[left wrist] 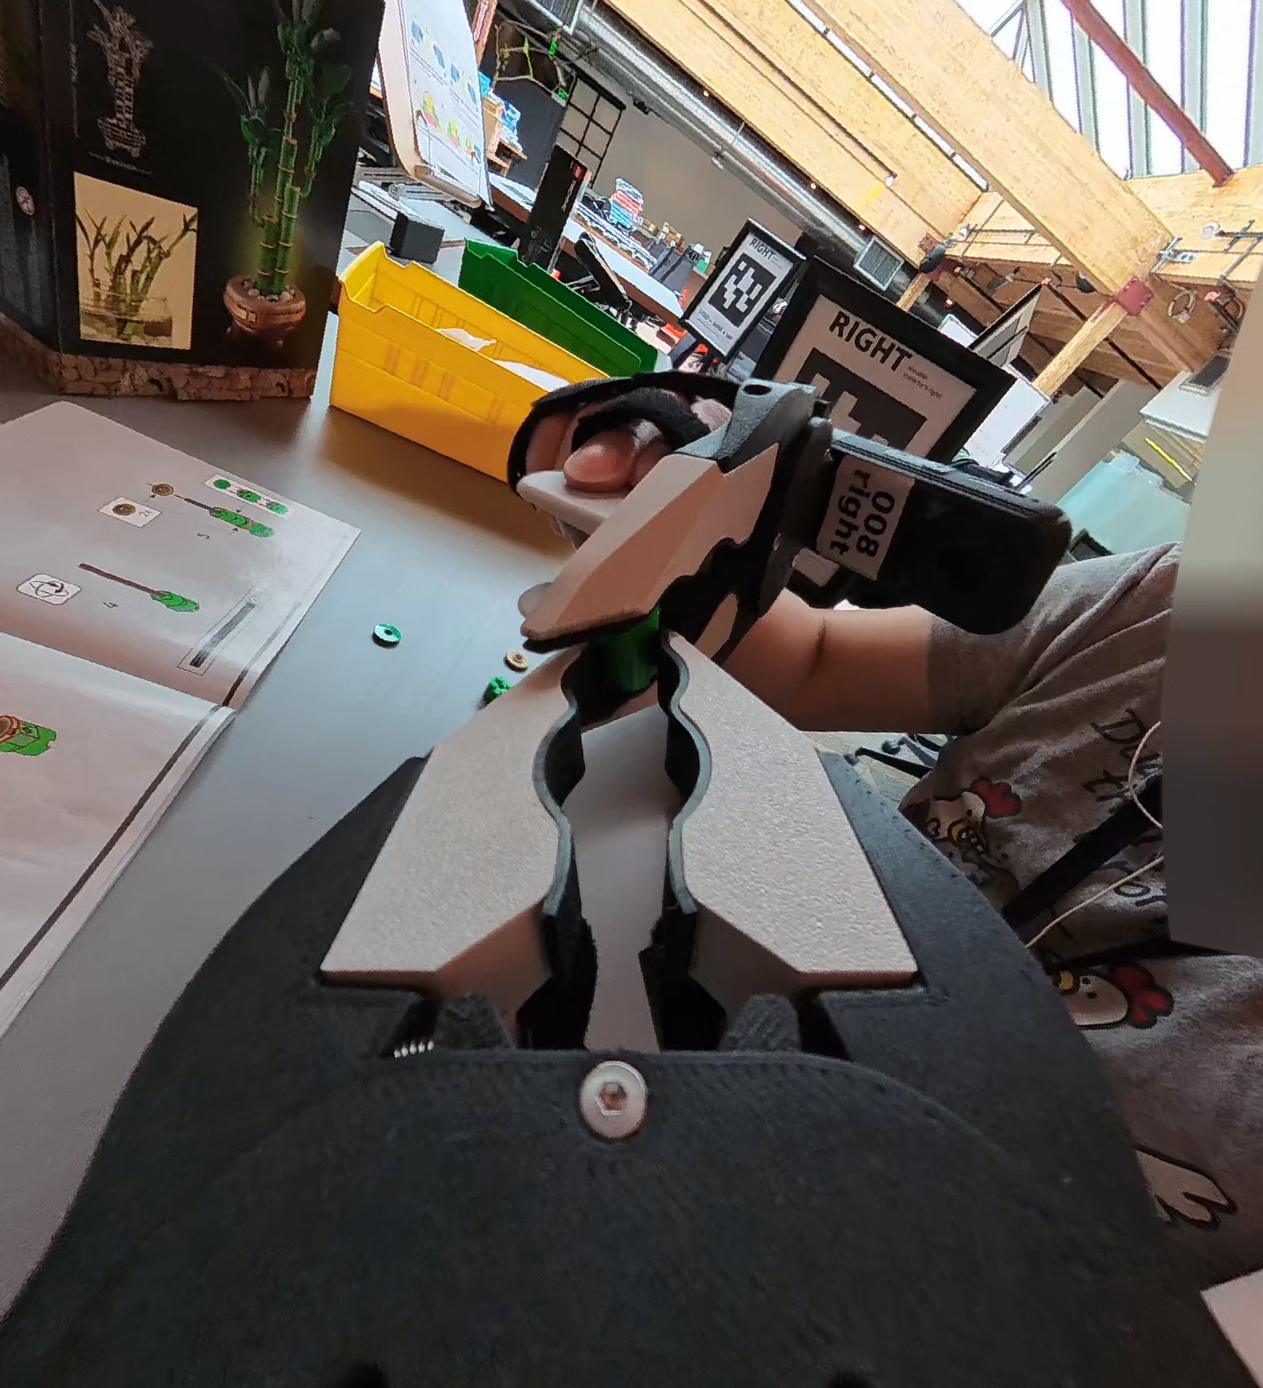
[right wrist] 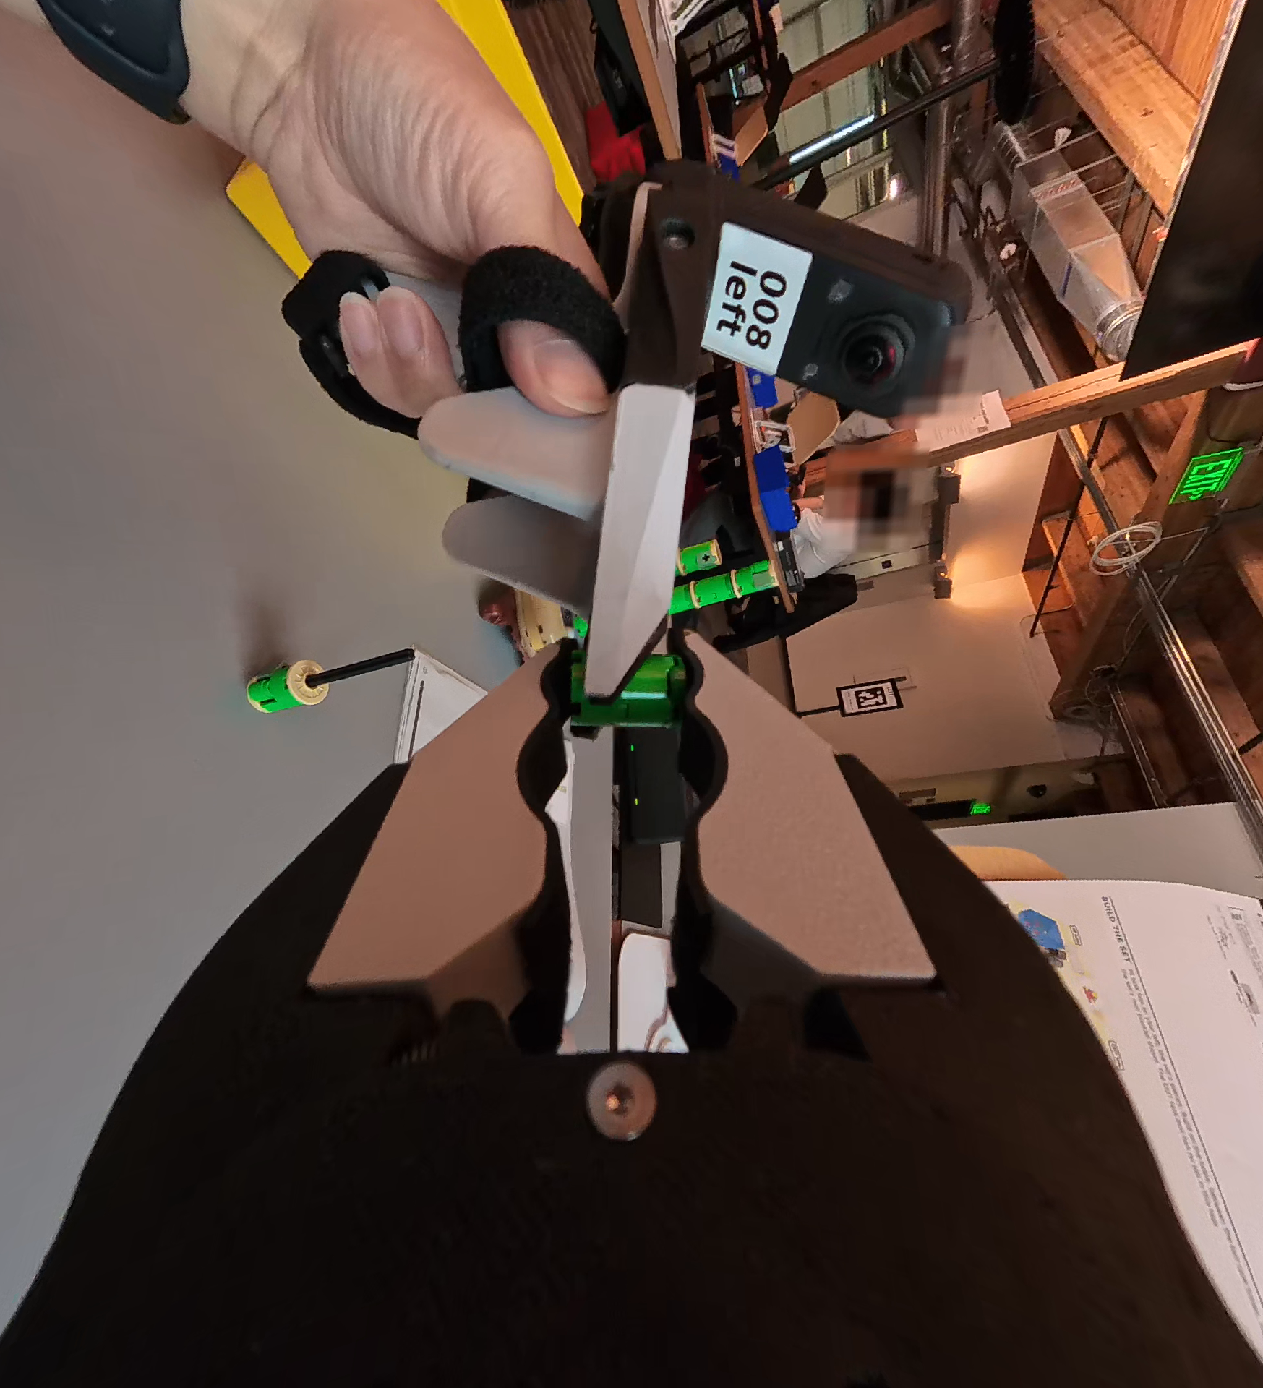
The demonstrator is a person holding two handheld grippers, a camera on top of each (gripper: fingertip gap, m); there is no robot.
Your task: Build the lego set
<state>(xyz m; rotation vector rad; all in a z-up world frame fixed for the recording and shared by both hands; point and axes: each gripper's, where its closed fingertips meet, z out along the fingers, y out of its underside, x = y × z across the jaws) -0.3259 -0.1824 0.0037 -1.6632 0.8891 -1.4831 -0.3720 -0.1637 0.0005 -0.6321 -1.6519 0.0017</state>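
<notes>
Closest to each camera are its own tongs, black body with pale grey fingers, both pinching the same small green lego piece (left wrist: 624, 657) in mid-air above the surface. From the left wrist view, the left tongs (left wrist: 624, 661) clamp the green piece at their tips, and the right tongs (left wrist: 590, 635) come in from above, their pale fingers lying across it. From the right wrist view, the right tongs (right wrist: 624, 695) grip the green block between their tips while the left tongs (right wrist: 605, 683) cross it edge-on, held by a hand (right wrist: 418, 188). Whether this is one piece or two being joined cannot be told. Lying flat near the left edge of the surface is an open instruction booklet (left wrist: 125, 571); a green ring (left wrist: 386, 633), a tan round piece (left wrist: 515, 660) and a small green part (left wrist: 497, 689) lie loose beside it. Well apart on the surface lies a green and cream cylinder on a black rod (right wrist: 298, 683). A yellow bin (left wrist: 418, 353) and the set's box (left wrist: 155, 188) stand toward the far edge. To do this step well, it probably helps to keep both grips firm, line up the parts squarely, and press straight along the axis rather than twisting, so nothing slips out.
</notes>
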